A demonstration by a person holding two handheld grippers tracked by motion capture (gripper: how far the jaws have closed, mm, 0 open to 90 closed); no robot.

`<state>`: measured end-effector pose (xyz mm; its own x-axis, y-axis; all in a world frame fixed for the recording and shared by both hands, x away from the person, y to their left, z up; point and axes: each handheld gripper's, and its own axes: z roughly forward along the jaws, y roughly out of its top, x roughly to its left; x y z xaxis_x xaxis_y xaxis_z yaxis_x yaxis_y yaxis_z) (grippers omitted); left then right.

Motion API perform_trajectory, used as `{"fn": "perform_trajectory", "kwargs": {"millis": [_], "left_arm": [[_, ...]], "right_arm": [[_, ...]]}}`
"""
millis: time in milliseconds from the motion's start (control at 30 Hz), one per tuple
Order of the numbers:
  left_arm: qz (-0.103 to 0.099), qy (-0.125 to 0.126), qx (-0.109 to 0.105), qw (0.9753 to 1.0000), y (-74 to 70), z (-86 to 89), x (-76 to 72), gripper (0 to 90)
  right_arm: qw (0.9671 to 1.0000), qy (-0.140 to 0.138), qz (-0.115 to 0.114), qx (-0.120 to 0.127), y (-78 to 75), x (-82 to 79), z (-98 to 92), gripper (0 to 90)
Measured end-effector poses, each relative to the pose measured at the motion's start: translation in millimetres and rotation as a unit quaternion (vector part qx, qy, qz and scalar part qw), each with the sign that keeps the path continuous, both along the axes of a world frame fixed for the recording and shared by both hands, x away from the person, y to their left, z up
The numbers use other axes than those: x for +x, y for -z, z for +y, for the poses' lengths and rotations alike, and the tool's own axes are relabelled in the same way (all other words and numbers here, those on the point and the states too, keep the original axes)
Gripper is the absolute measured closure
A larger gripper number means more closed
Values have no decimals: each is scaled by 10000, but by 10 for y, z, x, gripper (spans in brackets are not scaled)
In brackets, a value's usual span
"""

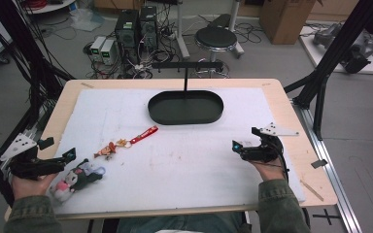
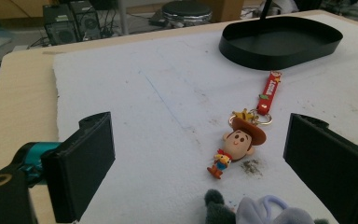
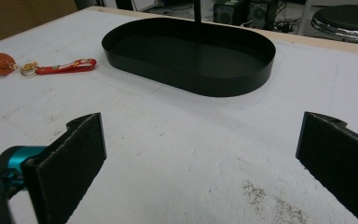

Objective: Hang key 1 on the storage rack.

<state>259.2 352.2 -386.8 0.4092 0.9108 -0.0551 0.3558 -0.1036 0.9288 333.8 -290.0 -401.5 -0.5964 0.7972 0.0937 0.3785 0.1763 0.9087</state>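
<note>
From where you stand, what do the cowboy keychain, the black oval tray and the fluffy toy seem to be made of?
The cowboy keychain looks like moulded rubber or soft plastic with a smooth, matte surface; its red strap seems woven or rubbery, joined by a gold metal ring. The black oval tray looks like thin sheet metal painted matte, with crisp upright walls. The fluffy toy appears to be plush fabric, fuzzy at its edges.

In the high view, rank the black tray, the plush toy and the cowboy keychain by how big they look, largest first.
1. Black tray, by far the largest.
2. Plush toy.
3. Cowboy keychain, long with its red strap but thin. The toy lies nearer the camera, so the last two are close.
</note>
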Motion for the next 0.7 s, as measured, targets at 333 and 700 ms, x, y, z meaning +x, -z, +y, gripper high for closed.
{"fn": "perform_trajectory", "kwargs": {"millis": [333, 700], "left_arm": [[-22, -51, -18, 10000, 1, 26, -12, 92], [7, -85, -6, 10000, 8, 39, -17, 93]], "right_arm": [[10000, -16, -38, -18, 7, 3, -5, 7], [10000, -44, -25, -36, 14, 7, 4, 6]]}}
